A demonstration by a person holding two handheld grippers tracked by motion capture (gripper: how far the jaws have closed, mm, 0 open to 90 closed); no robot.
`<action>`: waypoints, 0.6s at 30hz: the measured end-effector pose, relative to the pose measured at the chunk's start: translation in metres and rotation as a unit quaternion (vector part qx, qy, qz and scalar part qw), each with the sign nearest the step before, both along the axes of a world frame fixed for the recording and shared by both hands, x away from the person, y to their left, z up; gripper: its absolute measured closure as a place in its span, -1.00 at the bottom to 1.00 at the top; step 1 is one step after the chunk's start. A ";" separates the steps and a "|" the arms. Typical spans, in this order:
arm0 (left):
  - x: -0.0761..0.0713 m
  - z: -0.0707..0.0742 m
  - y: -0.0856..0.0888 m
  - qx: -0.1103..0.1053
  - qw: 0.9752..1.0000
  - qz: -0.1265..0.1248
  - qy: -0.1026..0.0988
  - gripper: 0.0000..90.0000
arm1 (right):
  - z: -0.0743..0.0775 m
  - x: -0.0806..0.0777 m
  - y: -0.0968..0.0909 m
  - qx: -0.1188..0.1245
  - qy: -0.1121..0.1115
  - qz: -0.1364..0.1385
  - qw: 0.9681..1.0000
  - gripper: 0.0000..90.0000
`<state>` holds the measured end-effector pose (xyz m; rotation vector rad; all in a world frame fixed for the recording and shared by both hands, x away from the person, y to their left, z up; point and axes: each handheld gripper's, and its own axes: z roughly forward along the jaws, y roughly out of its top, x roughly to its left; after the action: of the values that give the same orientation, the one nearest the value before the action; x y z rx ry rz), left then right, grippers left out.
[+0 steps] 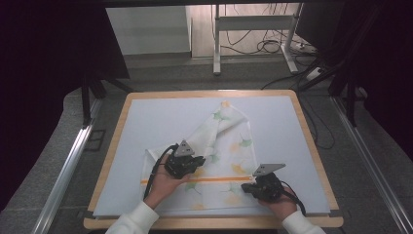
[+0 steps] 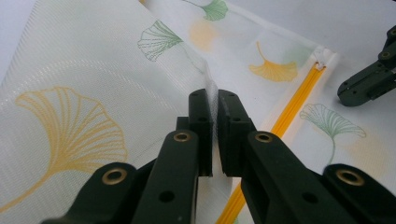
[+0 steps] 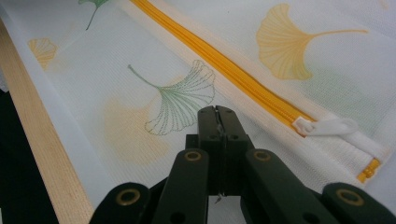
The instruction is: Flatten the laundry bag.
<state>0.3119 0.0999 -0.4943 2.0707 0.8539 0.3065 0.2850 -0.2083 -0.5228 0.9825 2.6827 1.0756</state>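
Landmark: orange zipper (image 1: 214, 180) across the mesh bag (image 1: 229, 146).
Mesh bag: lies on the pale mat (image 1: 146, 122), its far part folded over toward the zipper.
Left gripper (image 2: 212, 105): just above the zipper, jaws nearly closed, pinching a raised fold of mesh.
Right gripper (image 3: 216, 116): just below the zipper's right end, jaws closed, tips on the mesh near the white pull (image 3: 327, 127); whether it grips cloth, I cannot tell.
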 end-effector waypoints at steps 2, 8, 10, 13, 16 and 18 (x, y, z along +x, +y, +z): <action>0.001 0.001 0.002 -0.002 1.000 0.004 -0.001 0.91 | 0.000 0.000 0.000 0.000 0.000 0.000 1.000 0.98; 0.003 0.004 0.011 -0.008 1.000 0.016 -0.006 0.91 | 0.000 0.000 0.000 -0.001 -0.002 0.002 1.000 0.98; 0.004 0.004 0.014 -0.012 1.000 0.020 -0.006 0.91 | 0.000 0.000 0.000 -0.001 -0.001 0.002 1.000 0.98; 0.005 0.004 0.017 -0.015 1.000 0.025 -0.005 0.91 | 0.000 0.000 0.000 -0.001 -0.001 0.002 1.000 0.98; 0.006 0.004 0.019 -0.013 1.000 0.027 -0.004 0.91 | 0.000 0.000 0.000 -0.001 -0.002 0.003 1.000 0.98; 0.006 0.004 0.020 -0.015 0.999 0.029 -0.003 0.91 | 0.000 0.000 0.000 -0.001 -0.002 0.002 1.000 0.99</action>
<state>0.3181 0.1197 -0.4903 2.0188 0.9105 0.3295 0.2851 -0.2083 -0.5228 0.9756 2.6830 1.0753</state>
